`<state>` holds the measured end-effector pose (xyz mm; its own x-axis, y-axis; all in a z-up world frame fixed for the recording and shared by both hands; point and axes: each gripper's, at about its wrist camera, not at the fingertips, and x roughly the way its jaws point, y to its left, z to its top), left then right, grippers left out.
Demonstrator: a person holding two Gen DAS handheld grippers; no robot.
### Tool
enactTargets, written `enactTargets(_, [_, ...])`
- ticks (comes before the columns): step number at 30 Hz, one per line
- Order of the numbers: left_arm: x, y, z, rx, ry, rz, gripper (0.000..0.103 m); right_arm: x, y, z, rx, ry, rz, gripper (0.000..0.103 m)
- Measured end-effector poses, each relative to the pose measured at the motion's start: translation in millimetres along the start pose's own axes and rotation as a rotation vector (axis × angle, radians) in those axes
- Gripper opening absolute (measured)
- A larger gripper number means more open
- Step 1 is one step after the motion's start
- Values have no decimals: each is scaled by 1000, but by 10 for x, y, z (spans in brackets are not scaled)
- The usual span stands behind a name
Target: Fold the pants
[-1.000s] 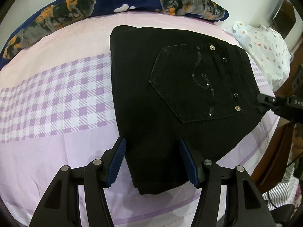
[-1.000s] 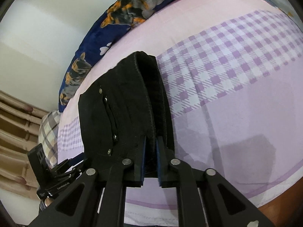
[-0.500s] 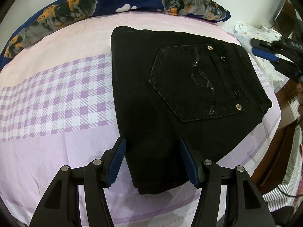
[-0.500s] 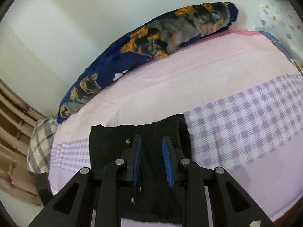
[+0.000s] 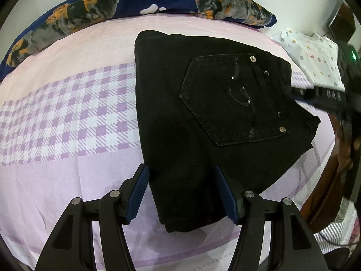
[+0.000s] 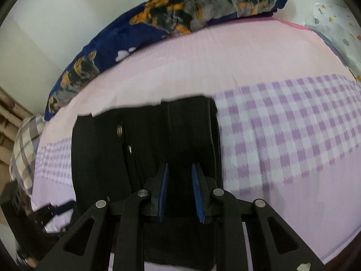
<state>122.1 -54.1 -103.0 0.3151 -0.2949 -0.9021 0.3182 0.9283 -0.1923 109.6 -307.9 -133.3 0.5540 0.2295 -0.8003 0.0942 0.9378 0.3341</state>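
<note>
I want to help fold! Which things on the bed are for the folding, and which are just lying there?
For the folding:
- black pants, folded up on the bed
- left gripper, open
- right gripper, a little open

Just lying there:
- blue dog-print pillow
- white dotted cloth
- plaid cloth

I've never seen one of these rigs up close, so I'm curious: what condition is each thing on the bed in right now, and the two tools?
Pants: folded, lying flat on the sheet, back pocket up.
Left tool: open, straddling the pants' near end, not pinching.
Right tool: narrowly open above the pants, nothing gripped.
Blanket: bunched along the far edge.
Sheet: spread smooth.
</note>
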Motion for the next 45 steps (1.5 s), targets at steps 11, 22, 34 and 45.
enactTargets(11, [-6,74,-9,-35,1,-24,65,-226,-39,-355,-19,-22,8,21])
enactTargets(22, [-234,369,24,-138,-79,-120,65,-310,-172,-376,14,-9,113,24])
enactTargets(34, [-9,623,125,-270,0,-237,65,-406,-398,-286,80,-22,304,49])
enactTargets(45, [111,607,247,-288,26,-296,65,-9,-764,-57,154,79,384,57])
